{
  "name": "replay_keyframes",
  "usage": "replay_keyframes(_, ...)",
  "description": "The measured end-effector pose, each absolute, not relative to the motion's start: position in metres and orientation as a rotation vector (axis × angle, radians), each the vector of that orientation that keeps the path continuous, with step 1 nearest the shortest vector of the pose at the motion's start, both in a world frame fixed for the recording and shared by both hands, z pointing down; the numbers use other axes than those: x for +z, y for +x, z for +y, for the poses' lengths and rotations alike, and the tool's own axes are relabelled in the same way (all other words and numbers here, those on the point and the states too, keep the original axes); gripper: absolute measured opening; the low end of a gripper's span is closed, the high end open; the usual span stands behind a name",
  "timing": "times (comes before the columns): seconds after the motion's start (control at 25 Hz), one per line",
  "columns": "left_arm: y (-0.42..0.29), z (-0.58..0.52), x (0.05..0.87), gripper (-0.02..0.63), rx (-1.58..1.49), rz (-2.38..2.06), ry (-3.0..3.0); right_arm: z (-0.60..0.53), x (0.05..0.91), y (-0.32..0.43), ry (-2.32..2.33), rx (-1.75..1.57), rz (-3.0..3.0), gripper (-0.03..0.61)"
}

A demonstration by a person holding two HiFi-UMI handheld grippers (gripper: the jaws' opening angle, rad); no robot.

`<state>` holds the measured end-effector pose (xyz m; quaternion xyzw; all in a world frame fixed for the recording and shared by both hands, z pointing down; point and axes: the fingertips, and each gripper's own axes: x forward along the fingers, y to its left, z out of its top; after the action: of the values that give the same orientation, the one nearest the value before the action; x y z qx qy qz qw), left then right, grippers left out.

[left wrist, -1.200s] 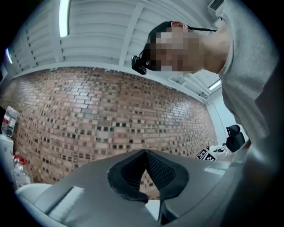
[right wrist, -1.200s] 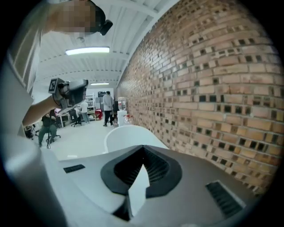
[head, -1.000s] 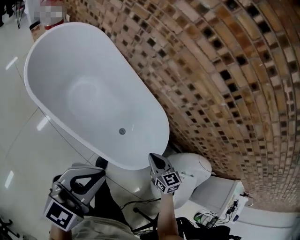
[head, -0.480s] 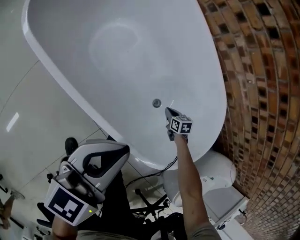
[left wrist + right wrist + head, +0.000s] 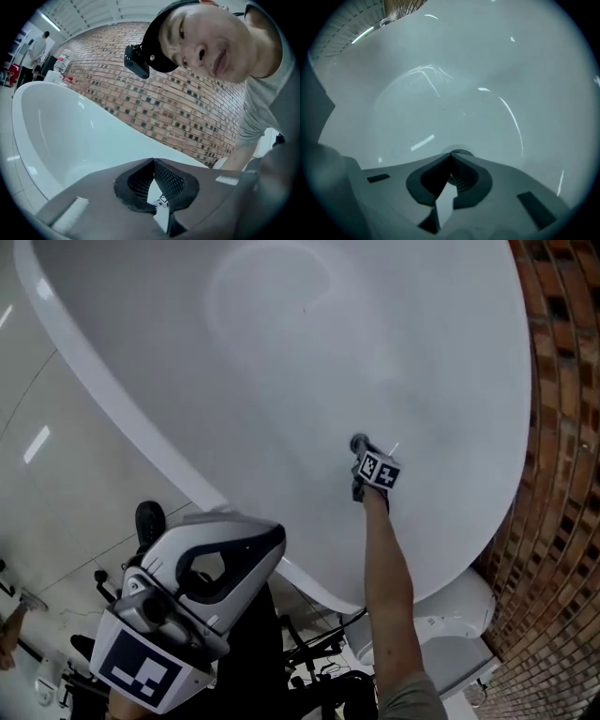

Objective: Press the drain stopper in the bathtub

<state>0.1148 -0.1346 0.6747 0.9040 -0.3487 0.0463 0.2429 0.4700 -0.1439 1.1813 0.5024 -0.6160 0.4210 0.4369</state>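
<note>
Two grippers, both with jaws pressed together and nothing between them. Nearest me, the left gripper (image 5: 153, 161) hangs outside the bathtub (image 5: 281, 362), beside its near rim and above the pale floor (image 5: 56, 484). Farther in, my right arm (image 5: 384, 568) crosses that rim. The right gripper (image 5: 451, 156) points down into the tub, tips right at the drain stopper (image 5: 357, 440). The stopper sits in the tub's floor, toward the end by the brick wall (image 5: 562, 427). I cannot tell whether the tips touch it.

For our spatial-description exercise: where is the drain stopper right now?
In the head view the drain stopper sits on the bathtub floor, right of centre, just at the closed tips of the right gripper.
</note>
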Motion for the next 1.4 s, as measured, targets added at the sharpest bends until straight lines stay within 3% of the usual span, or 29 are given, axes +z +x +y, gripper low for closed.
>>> replay_keyframes(0.32, 0.116, -0.137, 0.683, -0.006, 0.122, -0.958, 2.478, -0.140, 1.195, 0.494, 1.269, 0.898, -1.482, 0.020)
replay_keyframes(0.48, 0.088, -0.120, 0.645, -0.006, 0.081, -0.942, 2.501, -0.163, 1.144, 0.469, 1.283, 1.063, -1.447, 0.018)
replay_keyframes(0.72, 0.061, -0.093, 0.519, -0.006, -0.024, -0.872, 2.611, -0.148, 0.856, 0.429, 1.600, 0.916, -1.870, 0.015)
replay_keyframes(1.0, -0.013, -0.040, 0.349, -0.006, -0.185, -0.782, 2.829, 0.065, 0.499, 0.394, 2.117, 0.608, -2.049, 0.014)
replay_keyframes(1.16, -0.055, -0.002, 0.249, -0.006, -0.356, -0.763, 2.848, 0.157, 0.348, 0.314, 2.149, 0.397, -2.126, 0.014)
replay_keyframes(1.4, -0.071, 0.066, 0.137, -0.006, -0.552, -0.624, 2.939, 0.190, 0.193, 0.214, 1.968, -0.081, -2.266, 0.014)
